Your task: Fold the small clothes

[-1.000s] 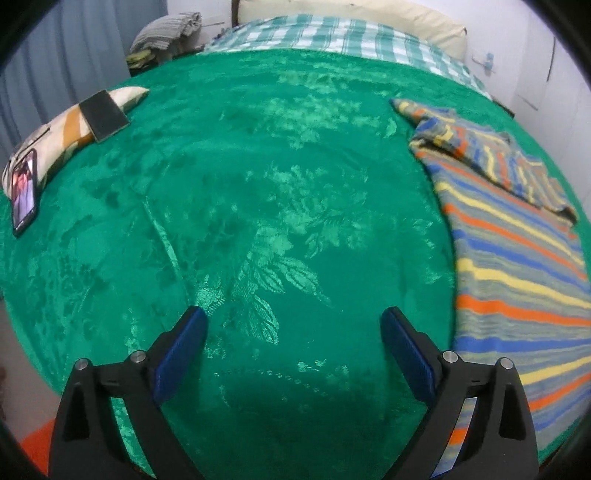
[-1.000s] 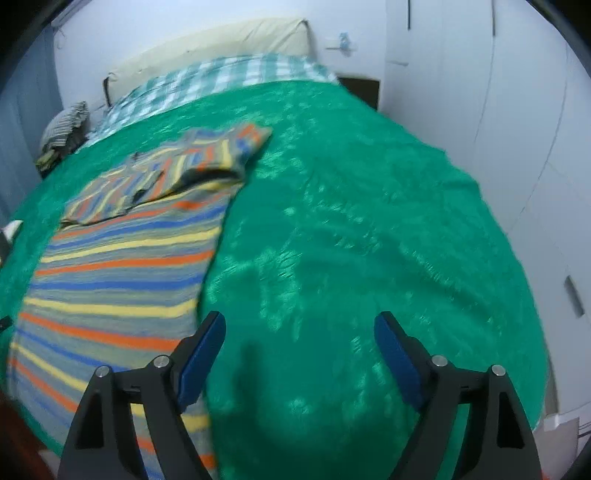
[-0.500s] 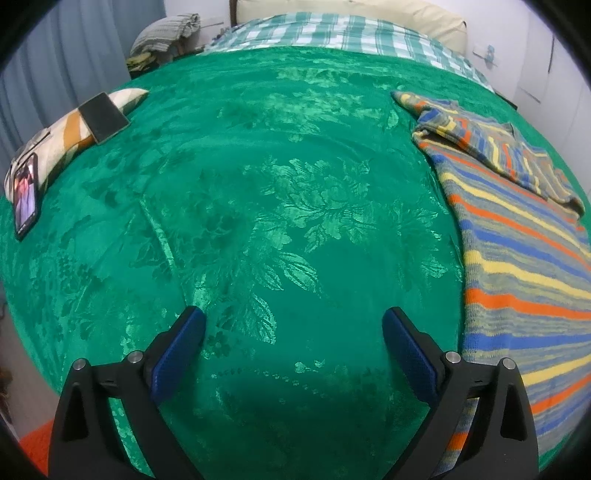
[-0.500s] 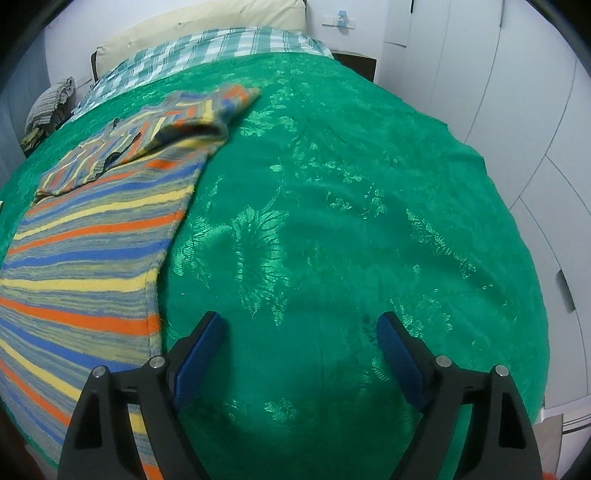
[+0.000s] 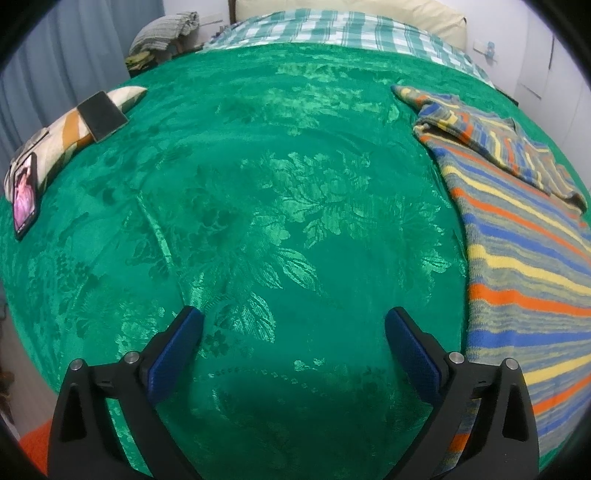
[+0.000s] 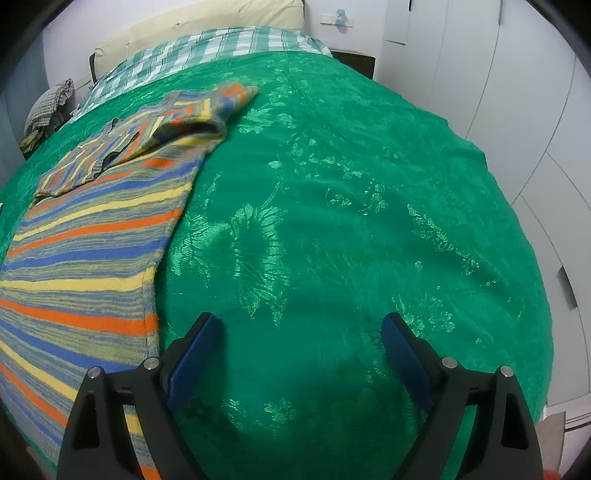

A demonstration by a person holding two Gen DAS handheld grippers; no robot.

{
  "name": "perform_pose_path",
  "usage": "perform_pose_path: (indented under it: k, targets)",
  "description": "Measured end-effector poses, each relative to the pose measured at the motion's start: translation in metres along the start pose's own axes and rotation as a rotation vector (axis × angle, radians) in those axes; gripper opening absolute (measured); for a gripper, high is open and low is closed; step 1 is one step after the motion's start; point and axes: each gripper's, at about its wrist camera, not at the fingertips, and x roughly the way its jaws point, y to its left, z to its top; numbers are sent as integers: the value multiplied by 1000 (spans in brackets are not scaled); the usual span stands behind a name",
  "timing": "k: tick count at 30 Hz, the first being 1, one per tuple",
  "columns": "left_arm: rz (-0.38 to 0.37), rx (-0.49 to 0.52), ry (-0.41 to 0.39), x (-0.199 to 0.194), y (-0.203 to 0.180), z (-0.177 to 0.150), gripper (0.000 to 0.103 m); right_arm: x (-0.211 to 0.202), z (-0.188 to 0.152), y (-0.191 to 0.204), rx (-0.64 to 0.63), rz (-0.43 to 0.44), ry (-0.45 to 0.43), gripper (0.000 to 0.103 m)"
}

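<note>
A striped knit garment (image 5: pixel 524 258) in grey, blue, orange and yellow lies flat on the green bedspread (image 5: pixel 258 206), with its sleeves folded across the far end. In the left wrist view it fills the right side. My left gripper (image 5: pixel 293 325) hangs open over bare bedspread, left of the garment, holding nothing. In the right wrist view the garment (image 6: pixel 85 236) lies at the left. My right gripper (image 6: pixel 301 328) hovers over bare bedspread just right of the garment's edge; its jaws are opening, with nothing between them.
A patterned pillow (image 5: pixel 62 136) at the bed's left edge bears a dark pad (image 5: pixel 101 116) and a lit phone (image 5: pixel 25 194). A checked sheet (image 5: pixel 332 29) and cream pillow lie at the head. White wardrobe doors (image 6: pixel 517 92) stand to the right. Clothes (image 5: pixel 162 33) are piled at the far left.
Both views have shifted slightly, so the garment sits nearer the frame edges. The right gripper's fingers stand a little wider apart than before. The garment itself has not moved.
</note>
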Motion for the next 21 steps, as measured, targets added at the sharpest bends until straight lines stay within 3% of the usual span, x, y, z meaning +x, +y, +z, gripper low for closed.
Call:
perform_pose_path:
  k: [21]
  targets:
    - [2, 0, 1, 3, 0, -4, 103, 7, -5, 5, -12, -23, 0, 102]
